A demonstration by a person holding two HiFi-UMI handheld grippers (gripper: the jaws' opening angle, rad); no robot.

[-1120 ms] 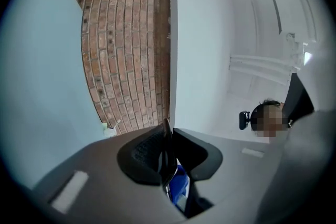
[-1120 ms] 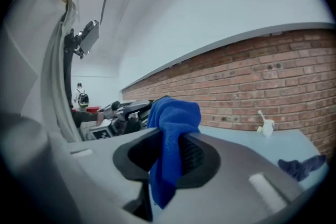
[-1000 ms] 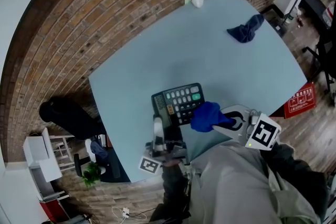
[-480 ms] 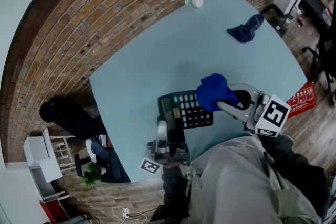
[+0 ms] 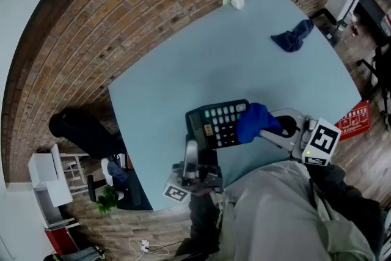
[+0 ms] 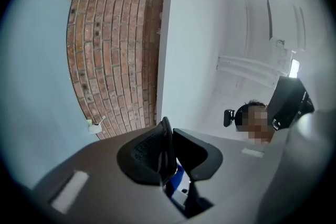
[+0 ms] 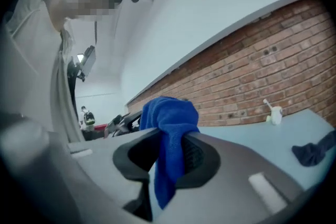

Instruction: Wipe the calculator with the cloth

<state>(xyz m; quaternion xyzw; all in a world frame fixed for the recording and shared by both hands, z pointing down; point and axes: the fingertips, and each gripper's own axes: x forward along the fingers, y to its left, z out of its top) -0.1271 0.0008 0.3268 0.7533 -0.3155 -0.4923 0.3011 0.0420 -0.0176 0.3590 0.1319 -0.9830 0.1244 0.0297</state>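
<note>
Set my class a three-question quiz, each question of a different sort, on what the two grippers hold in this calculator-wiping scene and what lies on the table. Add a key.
1. True or false: the left gripper is clamped on an edge of the calculator.
2. What is the right gripper shut on? A: the white cup. B: the bright blue cloth. C: nothing.
3. Short answer: how many cloths show in the head view, and where is the one that is not held?

Key: 1 true. 2 B. 3 two; the dark blue cloth lies on the table near its far right edge.
</note>
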